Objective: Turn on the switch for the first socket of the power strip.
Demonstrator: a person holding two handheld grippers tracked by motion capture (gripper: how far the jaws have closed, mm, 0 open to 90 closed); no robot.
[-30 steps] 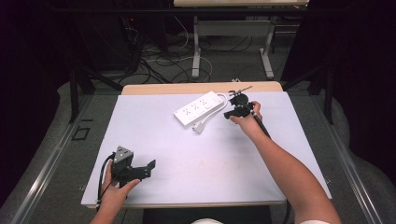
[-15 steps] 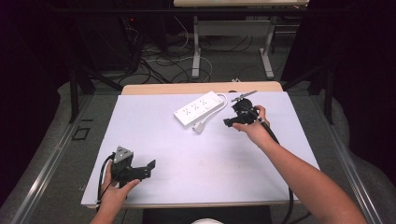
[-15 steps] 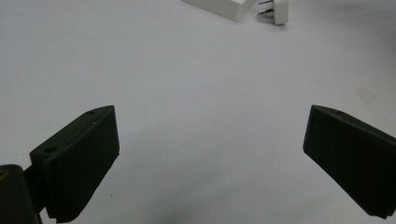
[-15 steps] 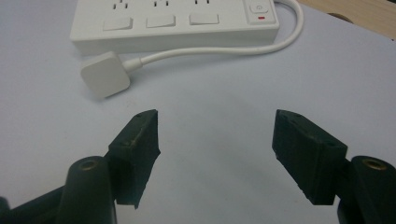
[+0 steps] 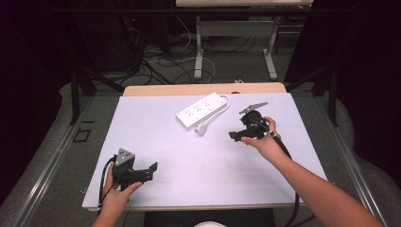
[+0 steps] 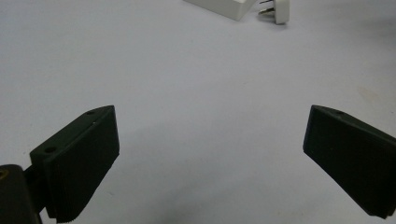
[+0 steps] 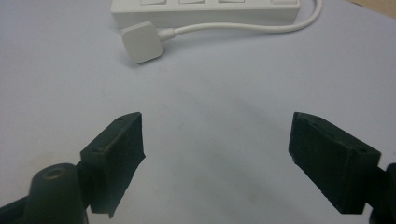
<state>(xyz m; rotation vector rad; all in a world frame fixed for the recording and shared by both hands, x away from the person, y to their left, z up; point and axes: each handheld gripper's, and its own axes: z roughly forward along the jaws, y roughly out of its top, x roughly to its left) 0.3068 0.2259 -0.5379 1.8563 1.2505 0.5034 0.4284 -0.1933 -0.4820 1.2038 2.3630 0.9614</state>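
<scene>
A white power strip (image 5: 201, 111) lies at the back middle of the white table top (image 5: 189, 161), with its white plug (image 5: 202, 128) resting loose beside it on a short cable. My right gripper (image 5: 235, 135) hovers to the right of the plug, open and holding nothing. The right gripper view has the plug (image 7: 142, 42) and the strip (image 7: 205, 9) ahead of the open right gripper (image 7: 215, 140). My left gripper (image 5: 152, 169) sits near the front left edge, open and holding nothing. In the left gripper view its spread jaws frame bare table, the left gripper (image 6: 210, 158) far from the plug (image 6: 275, 11).
A strip of wooden table (image 5: 156, 90) shows behind the white top. Beyond it stand table legs (image 5: 198, 47) and tangled floor cables (image 5: 161, 61). Dark curtains flank both sides.
My right gripper has pulled back from the power strip toward the person and slightly lower in the view. The left gripper has stayed put.
</scene>
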